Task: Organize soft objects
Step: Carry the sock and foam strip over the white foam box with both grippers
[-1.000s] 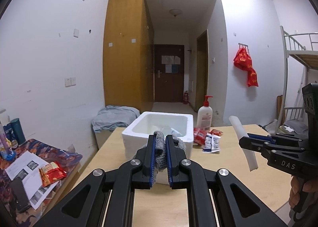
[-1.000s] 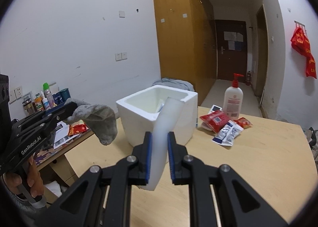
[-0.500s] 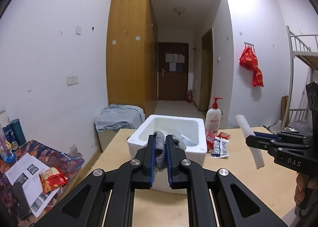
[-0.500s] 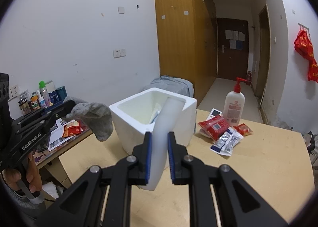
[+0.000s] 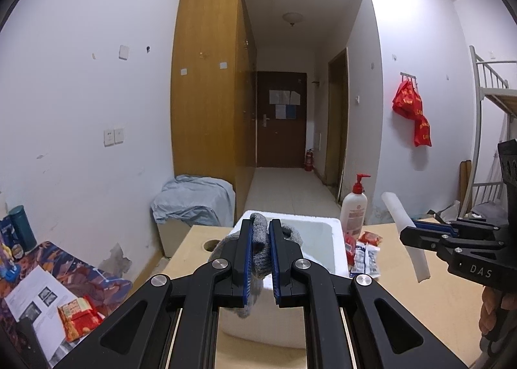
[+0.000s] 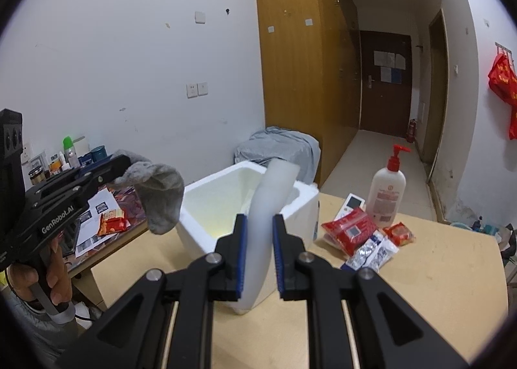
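Sock (image 5: 258,241), grey, clamped in left tool (image 5: 258,259) at lower centre, above white box (image 5: 318,236). Right tool (image 6: 260,255) closed on white foam strip (image 6: 266,207).

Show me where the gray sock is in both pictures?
Left wrist view: the gray sock sits bottom centre, pinched between the left gripper fingers, in front of the white foam box.
Right wrist view: the sock hangs at the left from the left gripper, beside the box.
Shared landmark: the pump bottle with the red top.
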A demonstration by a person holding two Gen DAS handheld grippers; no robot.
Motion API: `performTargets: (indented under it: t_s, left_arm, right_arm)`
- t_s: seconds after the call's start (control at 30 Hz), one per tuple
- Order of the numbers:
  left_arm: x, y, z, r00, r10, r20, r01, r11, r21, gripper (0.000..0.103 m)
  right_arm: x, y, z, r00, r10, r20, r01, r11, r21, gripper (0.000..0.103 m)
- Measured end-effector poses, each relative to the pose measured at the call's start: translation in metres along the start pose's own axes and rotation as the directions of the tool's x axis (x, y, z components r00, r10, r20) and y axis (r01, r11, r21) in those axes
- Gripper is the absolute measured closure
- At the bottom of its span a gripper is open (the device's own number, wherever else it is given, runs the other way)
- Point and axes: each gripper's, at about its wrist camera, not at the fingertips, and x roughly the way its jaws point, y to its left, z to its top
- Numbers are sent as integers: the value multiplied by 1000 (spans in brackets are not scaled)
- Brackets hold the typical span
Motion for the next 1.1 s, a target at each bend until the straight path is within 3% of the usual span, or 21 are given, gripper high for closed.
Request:
performTargets:
  t_s: [0.4,1.1]
  left_arm:
    - [40,0,20,1000,2,-15,-2,1000,10,92]
    - [75,-2,41,1000,-5,-8,5,1000,15,92]
  right_arm:
    - [33,-5,24,999,38,-5,-38,999,-23,85]
    - [47,-1,36,998,57,8,-57,997,-46,85]
